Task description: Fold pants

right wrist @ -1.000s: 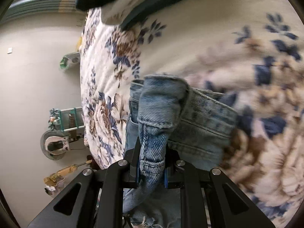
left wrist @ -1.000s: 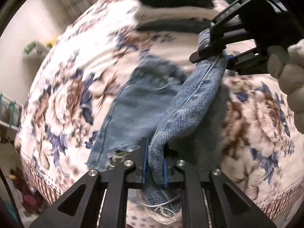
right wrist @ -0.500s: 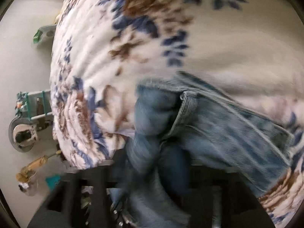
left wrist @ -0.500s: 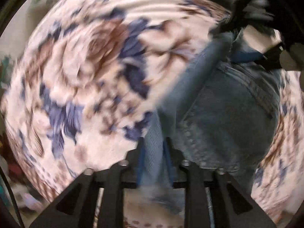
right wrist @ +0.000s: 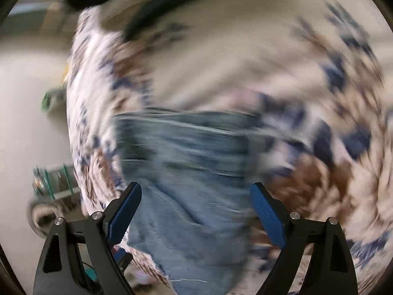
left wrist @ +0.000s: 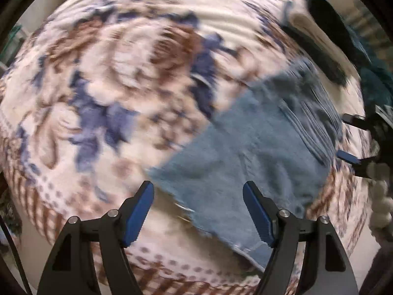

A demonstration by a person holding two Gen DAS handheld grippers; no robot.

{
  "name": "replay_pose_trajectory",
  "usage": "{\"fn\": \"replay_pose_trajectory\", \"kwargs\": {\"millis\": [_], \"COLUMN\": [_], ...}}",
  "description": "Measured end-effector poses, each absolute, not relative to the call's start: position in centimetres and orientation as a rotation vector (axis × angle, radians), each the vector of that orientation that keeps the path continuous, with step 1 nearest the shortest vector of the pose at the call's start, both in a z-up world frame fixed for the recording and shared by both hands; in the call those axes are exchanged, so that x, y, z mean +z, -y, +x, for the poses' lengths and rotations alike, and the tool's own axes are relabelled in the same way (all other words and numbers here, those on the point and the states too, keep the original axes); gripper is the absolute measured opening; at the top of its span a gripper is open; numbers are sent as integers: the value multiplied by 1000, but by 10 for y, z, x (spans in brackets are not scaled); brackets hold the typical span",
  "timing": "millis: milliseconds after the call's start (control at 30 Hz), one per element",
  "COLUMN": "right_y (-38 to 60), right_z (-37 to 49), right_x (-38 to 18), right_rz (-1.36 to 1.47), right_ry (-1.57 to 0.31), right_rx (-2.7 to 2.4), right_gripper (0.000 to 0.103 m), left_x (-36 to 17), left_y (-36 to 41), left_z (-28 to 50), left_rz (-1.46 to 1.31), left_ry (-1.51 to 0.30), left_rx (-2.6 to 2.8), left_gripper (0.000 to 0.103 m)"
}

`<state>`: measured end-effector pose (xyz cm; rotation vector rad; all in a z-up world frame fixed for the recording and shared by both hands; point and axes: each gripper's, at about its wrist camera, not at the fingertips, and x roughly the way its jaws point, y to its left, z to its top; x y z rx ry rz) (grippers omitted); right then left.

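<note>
The light blue denim pants point(left wrist: 258, 157) lie folded flat on the floral bedspread point(left wrist: 110, 86). My left gripper point(left wrist: 199, 211) is open and empty, just above the frayed hem edge. In the right wrist view the pants point(right wrist: 186, 184) lie below my right gripper point(right wrist: 196, 211), which is open and empty over them. The right gripper also shows at the right edge of the left wrist view point(left wrist: 353, 140), beside the waistband end. Both views are motion blurred.
A stack of folded dark and cream clothes point(left wrist: 319, 32) sits on the bed beyond the pants; it also shows in the right wrist view point(right wrist: 137, 7). The bed's edge and the floor with a green rack point(right wrist: 51, 179) lie to the left.
Both grippers were shut on the denim and carried it over into a fold. Now both have opened and let go, and the pants lie flat on the bed.
</note>
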<state>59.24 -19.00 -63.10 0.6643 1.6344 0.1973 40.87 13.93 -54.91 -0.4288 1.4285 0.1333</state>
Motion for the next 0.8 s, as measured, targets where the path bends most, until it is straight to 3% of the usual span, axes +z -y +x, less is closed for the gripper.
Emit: {"fn": "replay_pose_trajectory", "kwargs": {"millis": [200,267,367,500,533,633,800], "right_y": [218,208,203,210,212,214,210], "right_z": [595,601,604,602,603,605,610], "right_x": [-684,-690,-690,-697,-696,-685,-686], "right_rz": [839,810,713,772,799,743,721], "right_ry": [-1632,-1619,-1612,-1640,-1656,-1676,-1702], "right_rx": [305,372,332,354,383,449,479], "right_gripper": [89,50,38,40,46,61,62], "left_x": [-585,-597,-615,-603,-595,-559,-532], "left_y": [-73,-59,-47,-55,-60,-81,-70], "left_z": [398,396,383,373,367,342,301], "left_rz": [-347,-291,-259,-310,-356,-609,-908], "left_ry": [-1521,-1545,-1580,-1569,-1548,-1382,-1076], "left_rx": [42,42,48,93,118,217,316], "left_gripper": [73,73,74,73,73,73,73]}}
